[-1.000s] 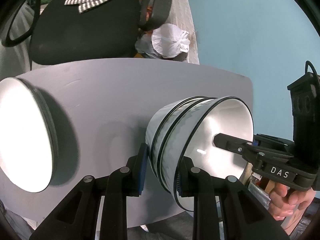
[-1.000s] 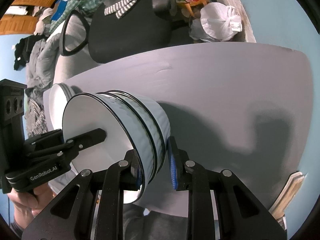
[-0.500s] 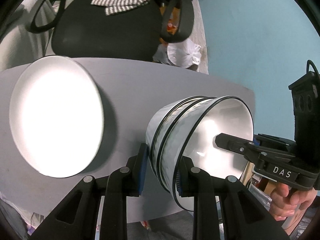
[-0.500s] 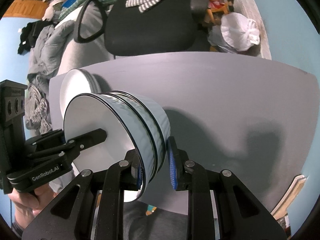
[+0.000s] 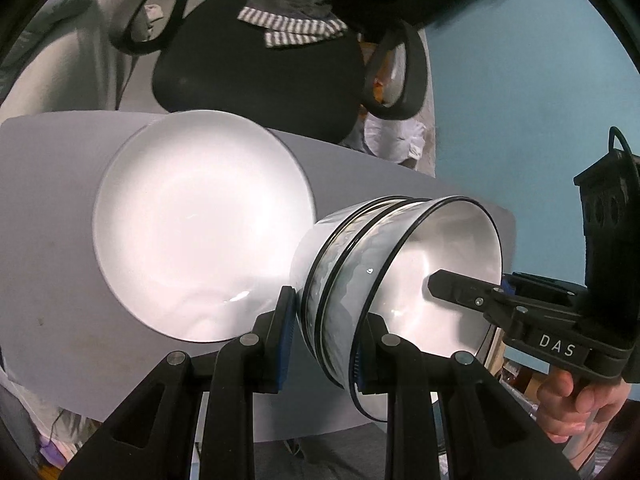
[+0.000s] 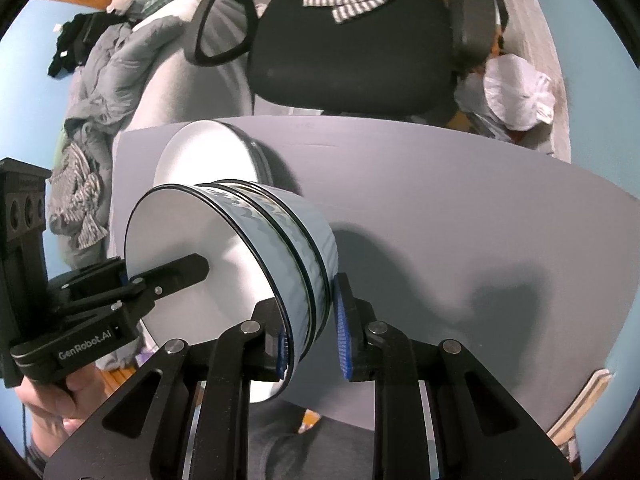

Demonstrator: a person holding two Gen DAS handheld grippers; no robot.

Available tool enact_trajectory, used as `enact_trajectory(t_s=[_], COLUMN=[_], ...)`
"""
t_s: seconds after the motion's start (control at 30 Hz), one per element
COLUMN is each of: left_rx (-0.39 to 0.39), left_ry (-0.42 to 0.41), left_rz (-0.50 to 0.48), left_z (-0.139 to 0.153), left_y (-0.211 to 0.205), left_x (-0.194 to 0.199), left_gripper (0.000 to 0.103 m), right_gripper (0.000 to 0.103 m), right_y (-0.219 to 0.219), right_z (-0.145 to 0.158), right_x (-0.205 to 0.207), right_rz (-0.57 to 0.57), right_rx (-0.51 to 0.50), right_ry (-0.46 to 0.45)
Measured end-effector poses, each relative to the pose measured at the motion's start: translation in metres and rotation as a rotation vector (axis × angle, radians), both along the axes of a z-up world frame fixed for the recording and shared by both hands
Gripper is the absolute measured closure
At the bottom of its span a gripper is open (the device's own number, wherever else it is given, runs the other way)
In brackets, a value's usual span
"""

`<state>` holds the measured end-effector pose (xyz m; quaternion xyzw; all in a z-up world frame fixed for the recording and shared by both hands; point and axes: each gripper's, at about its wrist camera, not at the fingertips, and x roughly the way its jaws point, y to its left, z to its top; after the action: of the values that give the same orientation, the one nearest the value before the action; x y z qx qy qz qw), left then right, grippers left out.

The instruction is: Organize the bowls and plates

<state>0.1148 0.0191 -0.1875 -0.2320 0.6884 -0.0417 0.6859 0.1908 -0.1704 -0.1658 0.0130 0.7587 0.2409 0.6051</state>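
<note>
Here, in the left wrist view, the left gripper (image 5: pixel 322 338) pinches one wall of a nested stack of white, black-rimmed ceramic bowls (image 5: pixel 384 276), its jaws nearly closed, carried clear of the grey round table (image 5: pixel 48 216) just beside a pile of white plates (image 5: pixel 200 220); the stack could clip that pile. In the right wrist view, the right gripper (image 6: pixel 314 338) clamps the opposite wall equally narrowly. With only two thin rim grips on smooth glaze, uneven hands could tip the stack or let it slip.
</note>
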Motion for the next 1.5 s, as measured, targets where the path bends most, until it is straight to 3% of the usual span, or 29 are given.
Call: enact_trajectory(t_s=[0.4, 0.73, 1.5], left_rx=[0.019, 0.022, 0.034], left_ry=[-0.007, 0.021, 0.056], left_rz=[0.054, 0.092, 0.066], left_z=[0.01, -0.008, -0.033], left_y=[0.054, 0.095, 0.101], left_x=[-0.011, -0.011, -0.006], left_gripper=[0.08, 0.08, 0.08], right_gripper=[0.083, 0.083, 0.083], right_y=[0.05, 0.091, 0.115], right_z=[-0.002, -0.018, -0.037], right_x=[0.002, 0.003, 0.004], right_rz=[0.051, 0.074, 0.086], right_rx=[0.009, 0.009, -0.024], right_ry=[-0.008, 0.015, 0.03])
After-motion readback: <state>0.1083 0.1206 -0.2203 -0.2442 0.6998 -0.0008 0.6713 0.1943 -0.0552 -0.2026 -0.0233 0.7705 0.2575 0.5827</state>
